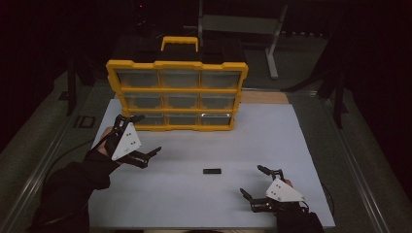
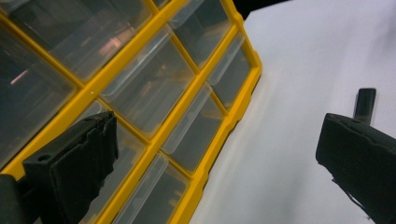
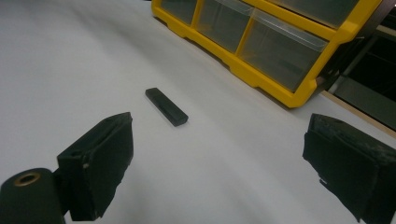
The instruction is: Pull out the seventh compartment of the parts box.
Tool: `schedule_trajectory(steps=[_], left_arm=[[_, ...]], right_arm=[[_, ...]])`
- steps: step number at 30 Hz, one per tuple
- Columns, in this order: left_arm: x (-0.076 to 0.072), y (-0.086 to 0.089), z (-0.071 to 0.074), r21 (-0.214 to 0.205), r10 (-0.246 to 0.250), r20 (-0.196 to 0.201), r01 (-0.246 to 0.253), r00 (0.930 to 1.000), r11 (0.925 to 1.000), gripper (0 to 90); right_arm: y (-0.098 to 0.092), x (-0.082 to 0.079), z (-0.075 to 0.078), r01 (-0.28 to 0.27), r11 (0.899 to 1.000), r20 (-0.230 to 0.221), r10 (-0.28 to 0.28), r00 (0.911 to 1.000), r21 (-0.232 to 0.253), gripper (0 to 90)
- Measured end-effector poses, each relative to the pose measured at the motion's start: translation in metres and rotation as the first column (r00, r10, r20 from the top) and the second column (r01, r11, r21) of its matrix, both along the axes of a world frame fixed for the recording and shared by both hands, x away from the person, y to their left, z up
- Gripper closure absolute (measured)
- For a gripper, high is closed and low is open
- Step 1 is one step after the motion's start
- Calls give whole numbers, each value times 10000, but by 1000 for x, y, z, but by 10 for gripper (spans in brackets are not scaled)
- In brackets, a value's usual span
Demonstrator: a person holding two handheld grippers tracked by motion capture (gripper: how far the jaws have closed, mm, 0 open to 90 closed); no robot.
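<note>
While the small black bar (image 1: 212, 171) lies untouched on the worktop (image 1: 194, 204), both tools, left (image 1: 141, 136) and right (image 1: 255, 182), gape empty; pickup and stowing in the yellow drawer organizer (image 1: 177, 92) remain.

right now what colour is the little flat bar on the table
Black, clearest in the right gripper view.

The left gripper (image 1: 144, 134) hangs above the white board's far left part, jaws spread wide, its grey three-cornered plate facing up. A dark-sleeved left forearm (image 1: 73, 187) runs back to the near left corner. The right gripper (image 1: 254, 181) sits low by the near right edge, jaws wide apart, perhaps just off the board.
</note>
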State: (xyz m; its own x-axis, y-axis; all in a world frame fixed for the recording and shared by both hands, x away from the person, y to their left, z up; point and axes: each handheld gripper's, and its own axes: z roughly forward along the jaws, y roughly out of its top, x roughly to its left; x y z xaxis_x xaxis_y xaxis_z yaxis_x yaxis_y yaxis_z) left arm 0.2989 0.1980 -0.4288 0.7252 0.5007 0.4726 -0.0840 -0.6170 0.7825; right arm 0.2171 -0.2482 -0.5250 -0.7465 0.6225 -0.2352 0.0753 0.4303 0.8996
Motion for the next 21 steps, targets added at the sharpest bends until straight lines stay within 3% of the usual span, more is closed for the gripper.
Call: schedule_trajectory(steps=[2,5,8,12,21], left_arm=[[0,-1,-1,47,-44,-13,44,10000,10000,0],[3,-6,-4,494,45,199,-55,9998,9988,0],[4,-7,-5,539,67,183,-76,9998,9985,0],[9,-10,-10,965,-161,151,146,9998,9952,0],[20,-13,-20,1562,-4,394,-58,9992,9877,0]], right_arm=[[0,0,0,-1,10000,-2,1,10000,-11,86],[0,0,0,4,10000,11,-4,10000,-14,86],[0,0,0,6,10000,7,-6,10000,-14,87],[0,-1,0,-2,10000,18,2,10000,-18,87],[-1,0,0,-25,10000,66,25,10000,-52,86]])
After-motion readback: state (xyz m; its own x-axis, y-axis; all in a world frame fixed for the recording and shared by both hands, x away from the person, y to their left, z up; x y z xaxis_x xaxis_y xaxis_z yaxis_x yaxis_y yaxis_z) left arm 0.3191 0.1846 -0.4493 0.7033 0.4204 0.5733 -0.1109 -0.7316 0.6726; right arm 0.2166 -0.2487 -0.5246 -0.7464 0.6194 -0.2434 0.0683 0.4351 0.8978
